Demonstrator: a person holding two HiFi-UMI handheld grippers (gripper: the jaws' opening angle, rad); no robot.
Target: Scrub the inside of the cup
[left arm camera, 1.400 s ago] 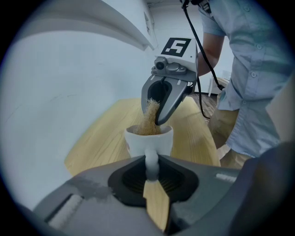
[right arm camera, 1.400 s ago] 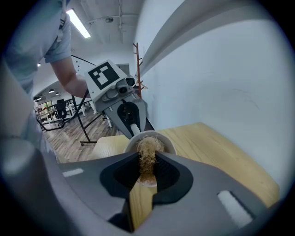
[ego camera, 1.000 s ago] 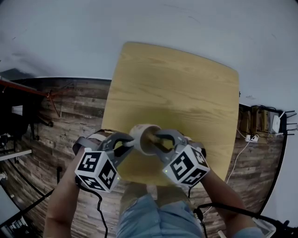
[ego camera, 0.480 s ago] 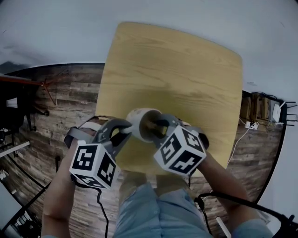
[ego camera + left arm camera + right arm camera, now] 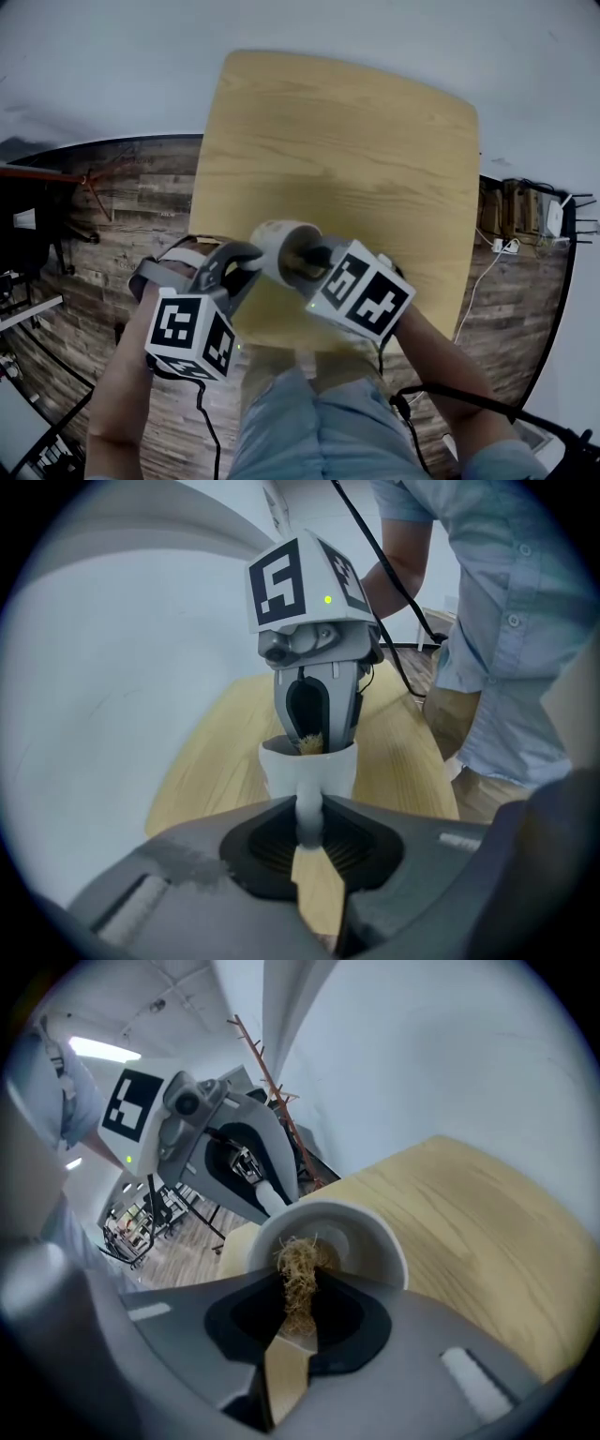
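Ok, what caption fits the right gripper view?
Scrubber in the right tongs, inside the white cup that the left tongs hold.

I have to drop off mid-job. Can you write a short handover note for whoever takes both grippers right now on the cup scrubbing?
Left gripper: shut on the handle of the white cup. The cup is held in the air above the wooden table, lying on its side, mouth turned toward the other gripper.
Right gripper: shut on a straw-coloured scrubber, whose tip sits inside the cup's mouth.
Done: cup lifted, scrubber inserted.
Left: how clean the inside is cannot be told. Probably work the scrubber round the wall and bottom, then set both down.
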